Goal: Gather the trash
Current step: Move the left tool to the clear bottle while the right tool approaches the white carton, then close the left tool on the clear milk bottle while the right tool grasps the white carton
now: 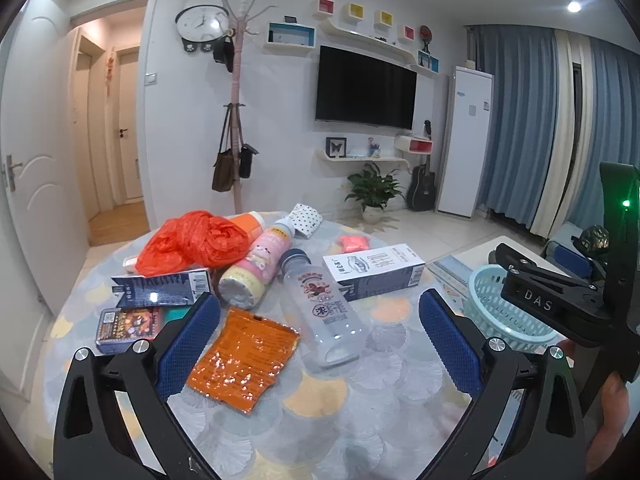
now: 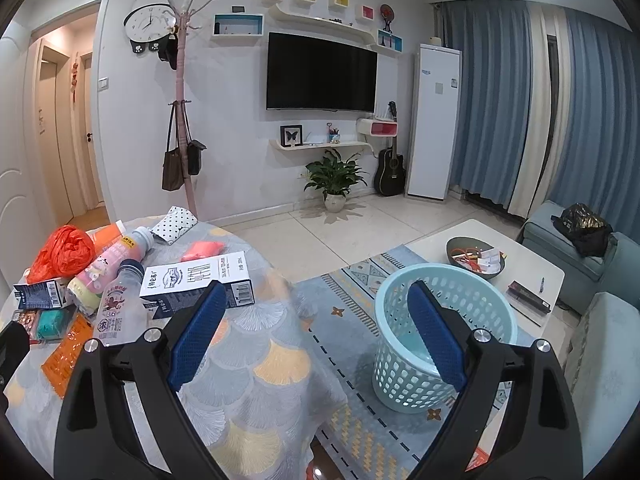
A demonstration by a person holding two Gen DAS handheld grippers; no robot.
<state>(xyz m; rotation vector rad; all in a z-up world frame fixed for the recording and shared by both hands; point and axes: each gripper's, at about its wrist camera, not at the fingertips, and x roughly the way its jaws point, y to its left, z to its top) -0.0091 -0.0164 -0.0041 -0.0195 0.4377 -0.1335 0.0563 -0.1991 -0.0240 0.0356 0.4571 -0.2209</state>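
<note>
Trash lies on a round table (image 1: pixel 320 408): an orange foil packet (image 1: pixel 244 356), a clear plastic bottle (image 1: pixel 324 312), a pink bottle (image 1: pixel 256 268), a red plastic bag (image 1: pixel 192 244), a white carton (image 1: pixel 372 272) and a dark blue box (image 1: pixel 160 288). My left gripper (image 1: pixel 316 320) hangs open just above the packet and clear bottle, holding nothing. My right gripper (image 2: pixel 316 312) is open over the table's right edge, empty. A light blue basket (image 2: pixel 436 332) stands on the rug to the right of the table, and its rim shows as the basket (image 1: pixel 504 312) beside the right tool.
A snack tray (image 1: pixel 128 324) and polka-dot pouch (image 1: pixel 304 220) also lie on the table (image 2: pixel 260 360). A white coffee table (image 2: pixel 520 276) with a bowl (image 2: pixel 476 256) stands right of the basket; a sofa (image 2: pixel 576 252) is beyond. A hand (image 1: pixel 612 412) holds the right tool.
</note>
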